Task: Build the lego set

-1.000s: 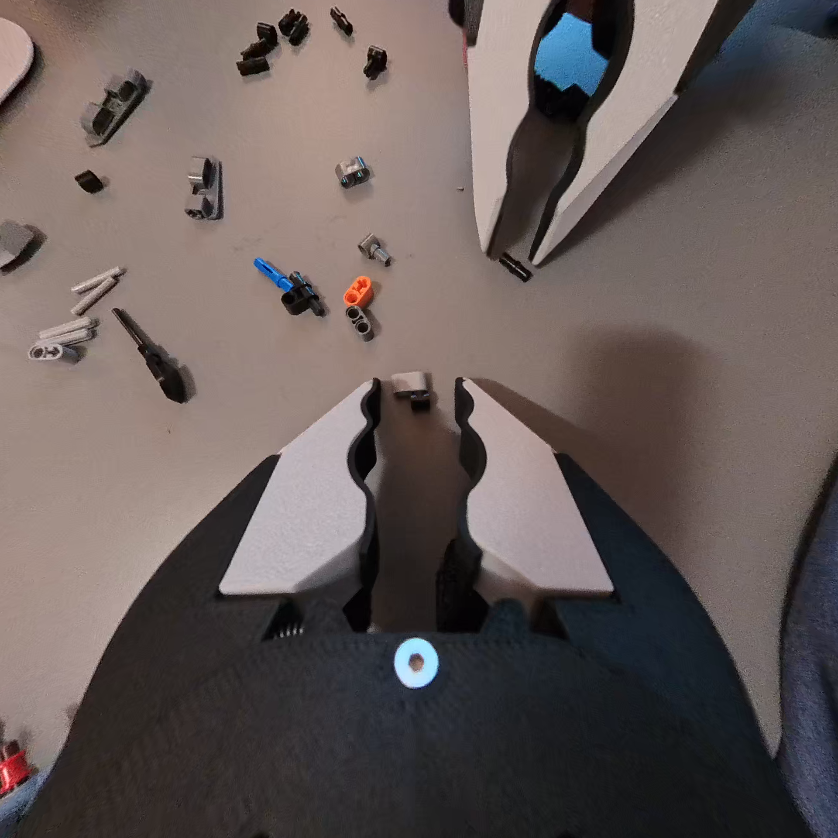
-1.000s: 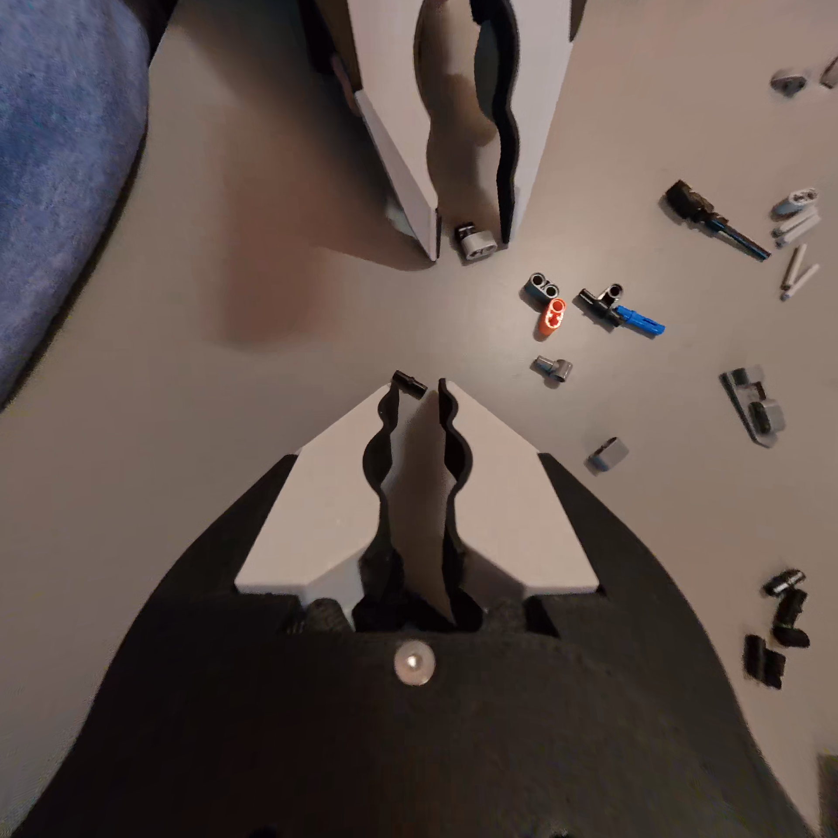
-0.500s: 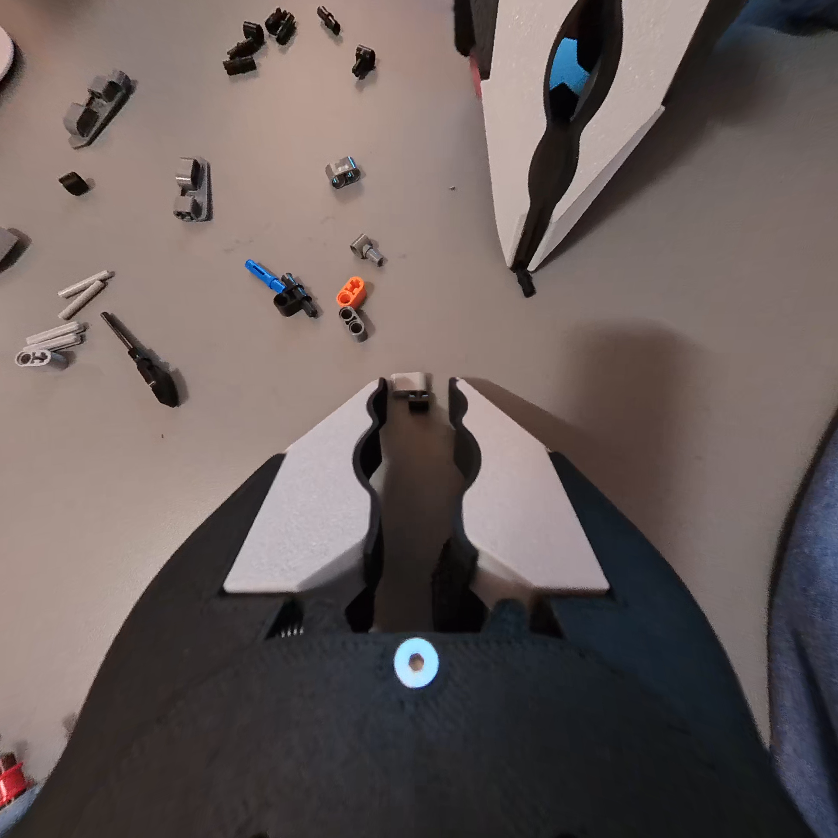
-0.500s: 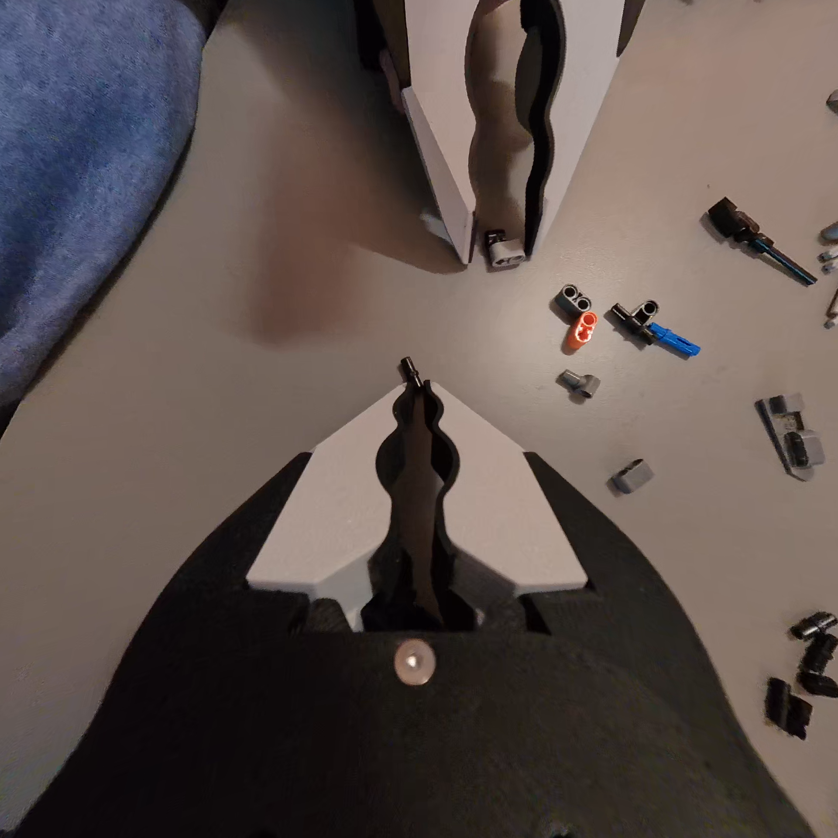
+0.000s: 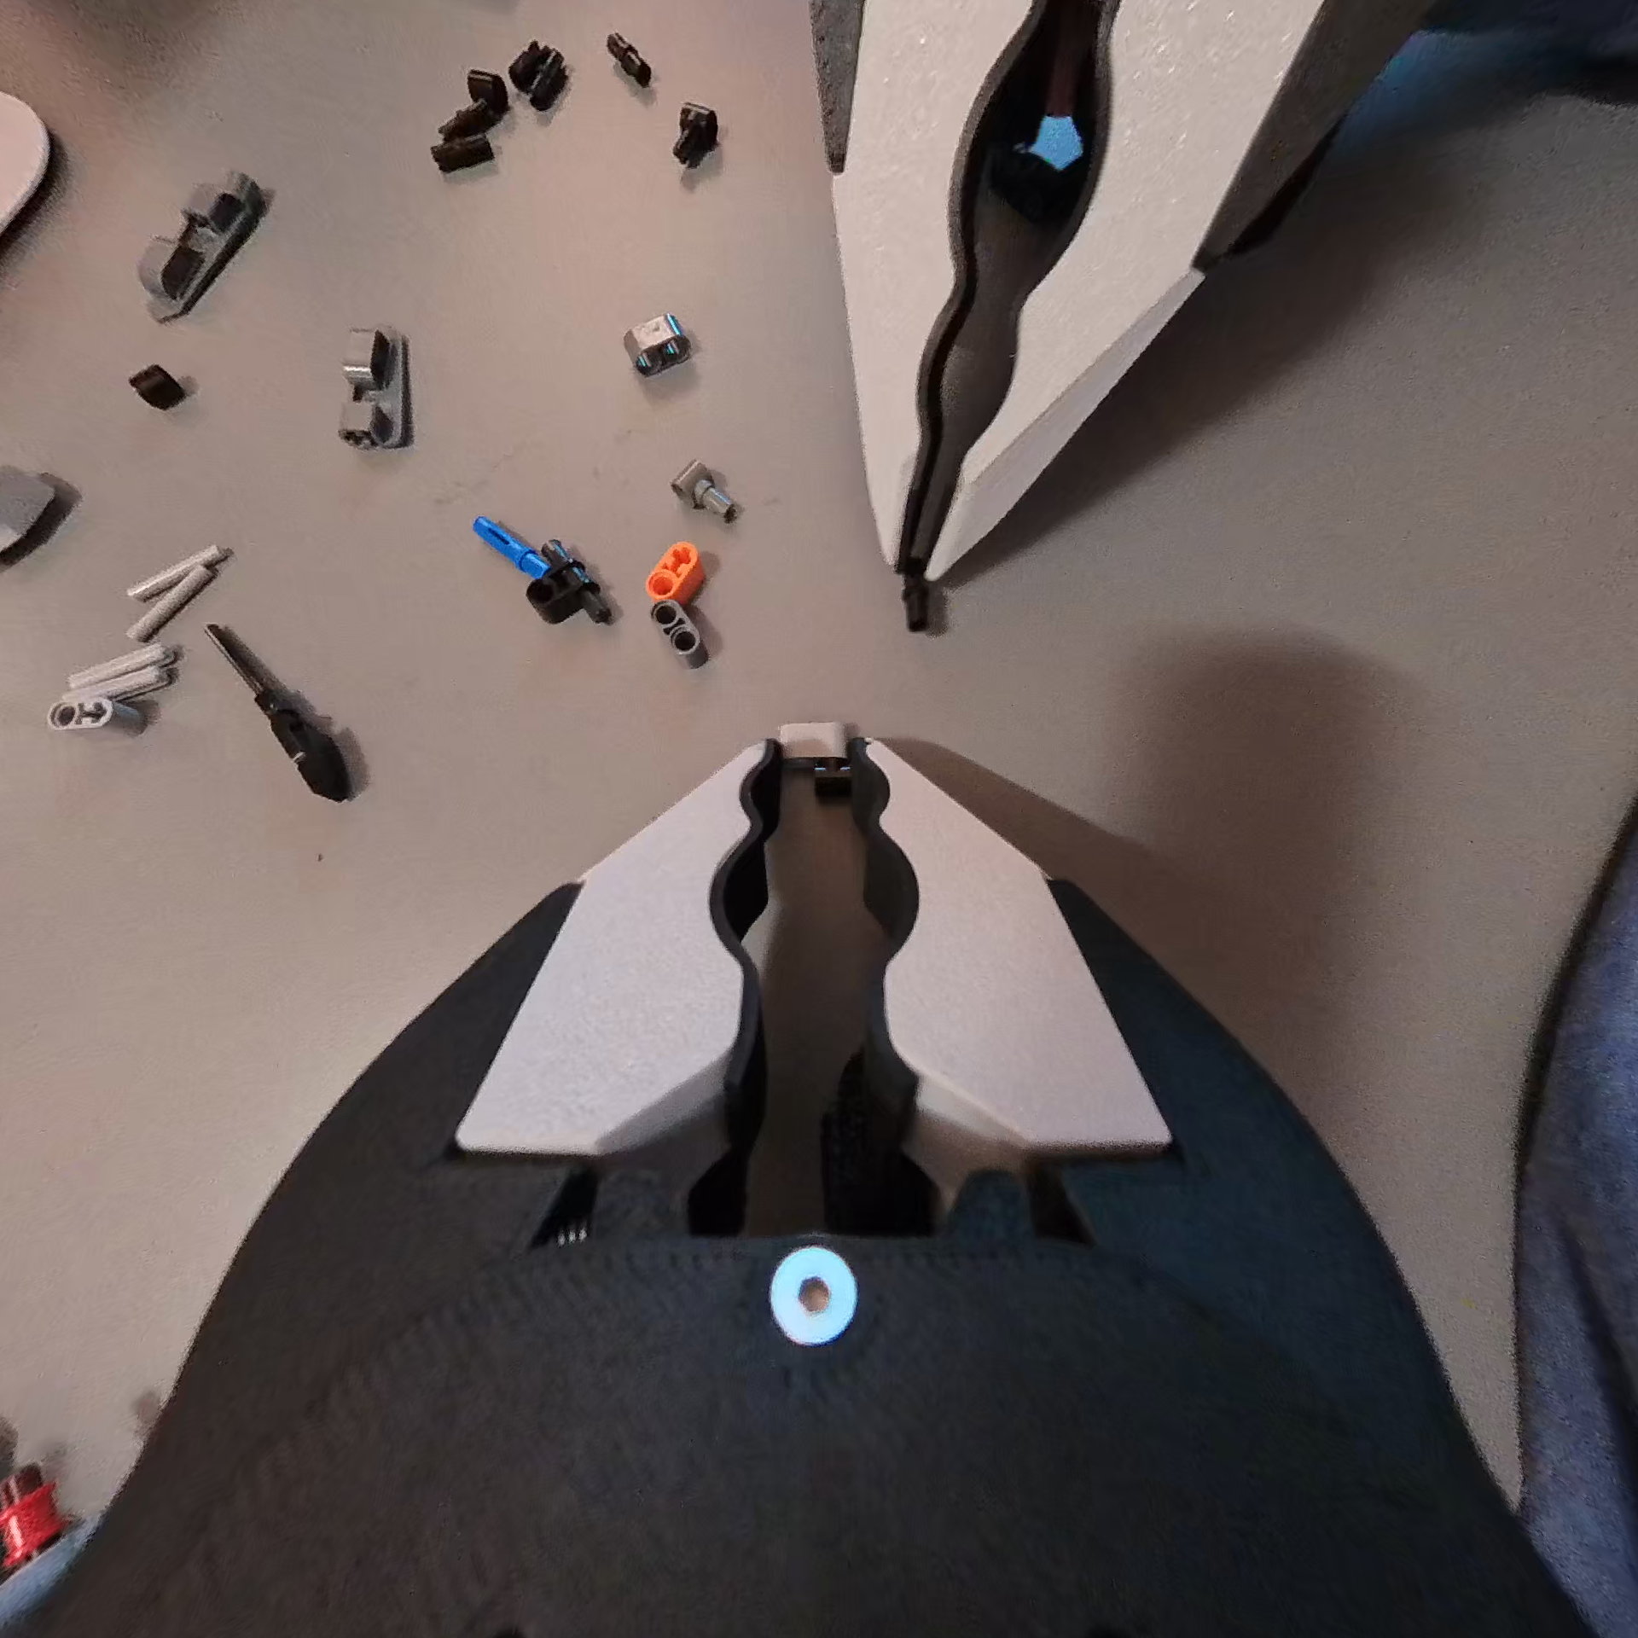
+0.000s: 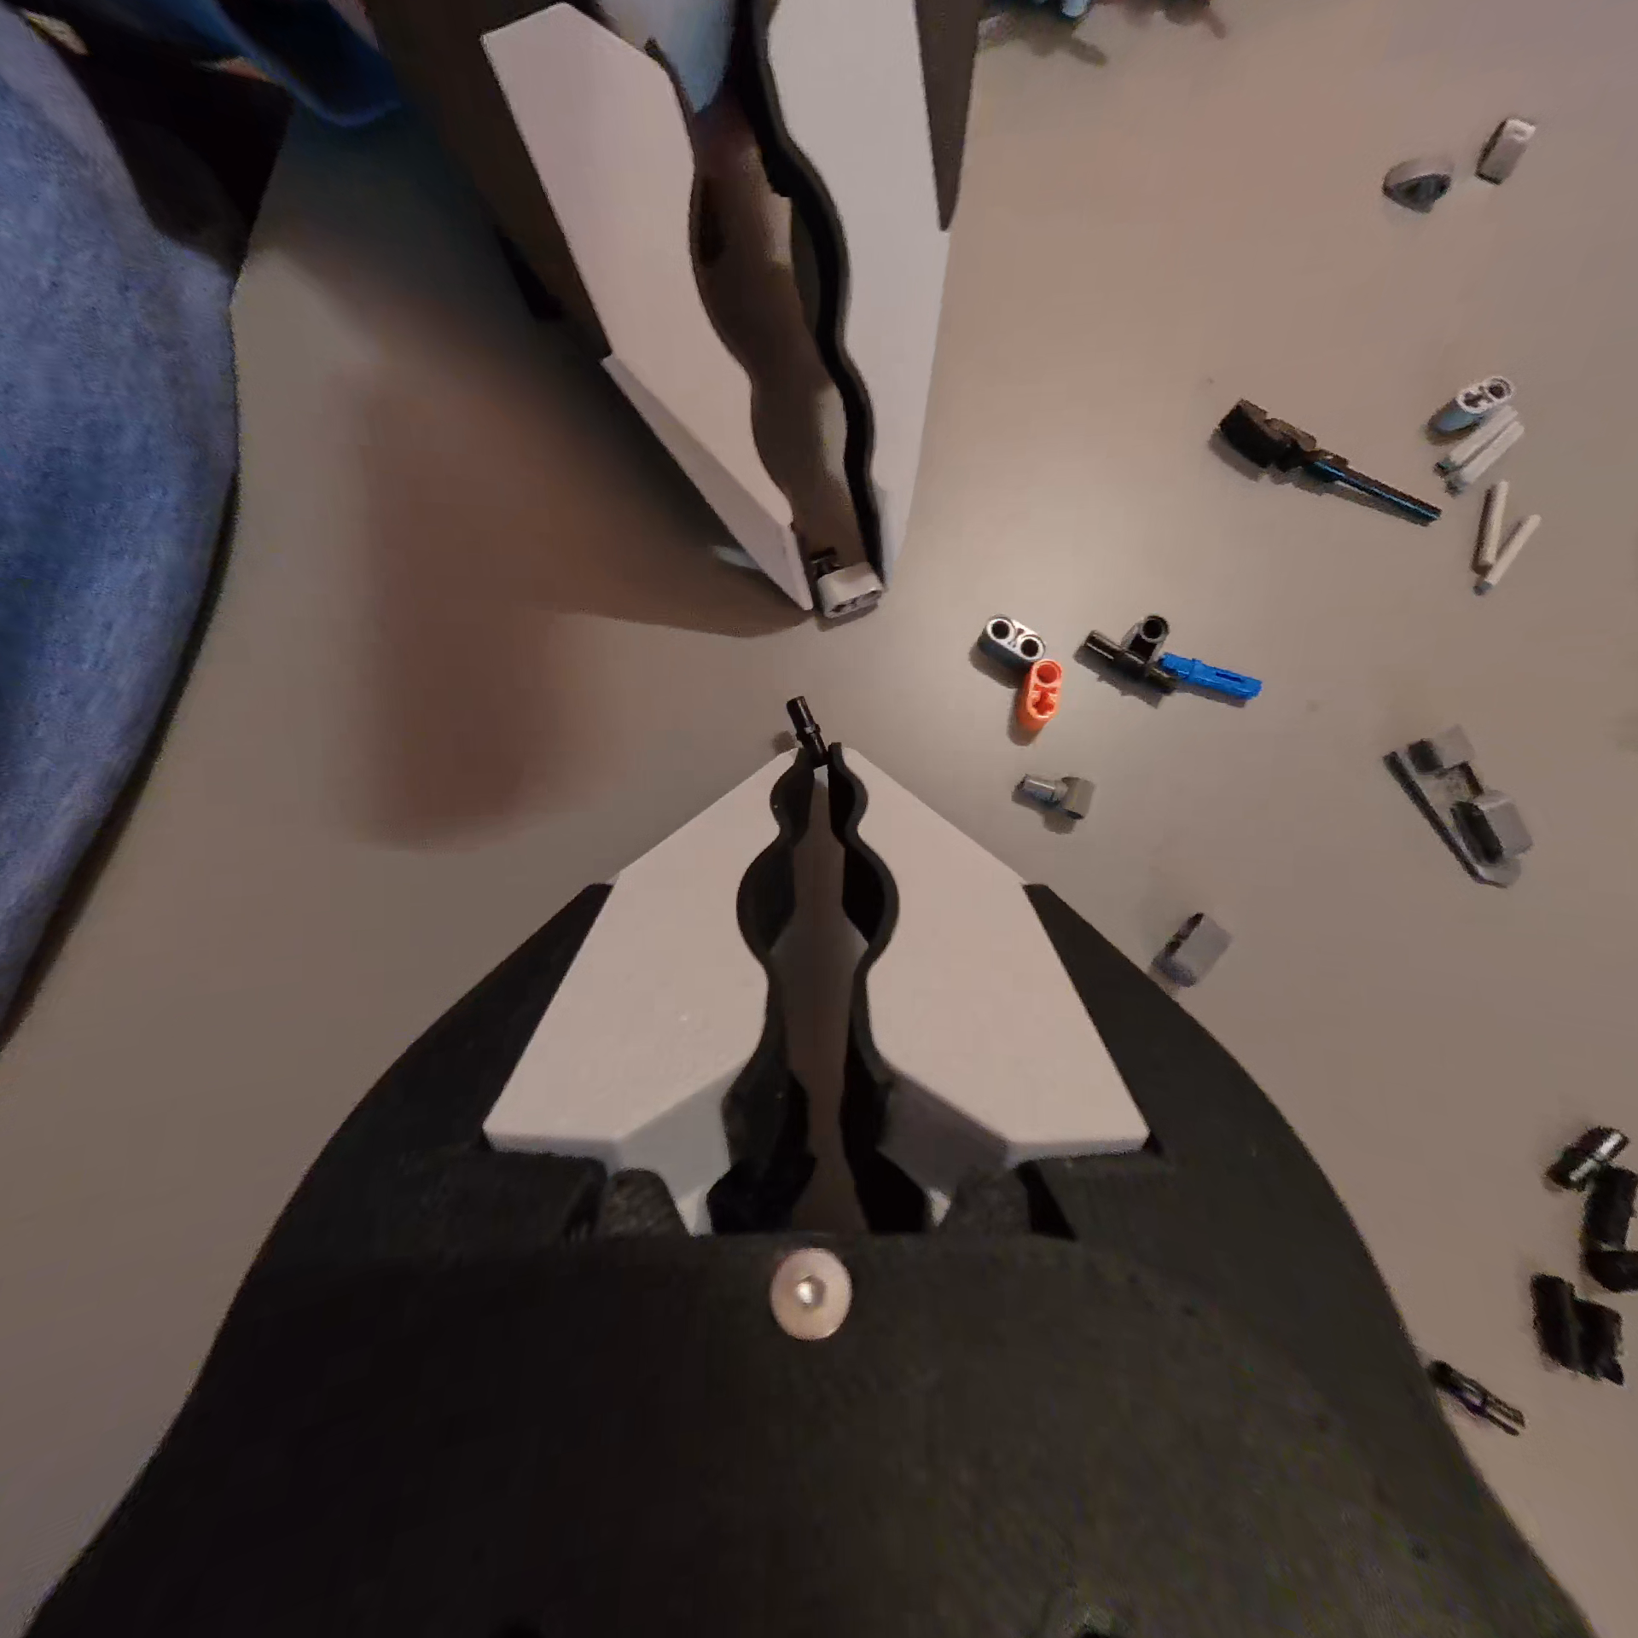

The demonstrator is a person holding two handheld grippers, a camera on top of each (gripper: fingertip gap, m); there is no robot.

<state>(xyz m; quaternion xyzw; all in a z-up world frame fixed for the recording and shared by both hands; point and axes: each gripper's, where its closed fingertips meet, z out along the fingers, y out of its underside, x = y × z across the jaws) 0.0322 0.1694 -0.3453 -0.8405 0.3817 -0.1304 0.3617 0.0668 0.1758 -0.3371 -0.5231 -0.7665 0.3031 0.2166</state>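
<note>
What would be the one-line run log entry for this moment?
left gripper: shut on grey piece | right gripper: shut on black pin | pin and piece: apart, facing | loose parts: on table

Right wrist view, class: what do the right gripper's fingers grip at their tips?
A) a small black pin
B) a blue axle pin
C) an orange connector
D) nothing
A: the right gripper is shut on the small black pin, which pokes out past its tips.

Opposed downward wrist views (shared tabletop (image 5: 1329, 620))

Dim warm light, blurred wide-angle edges
</note>
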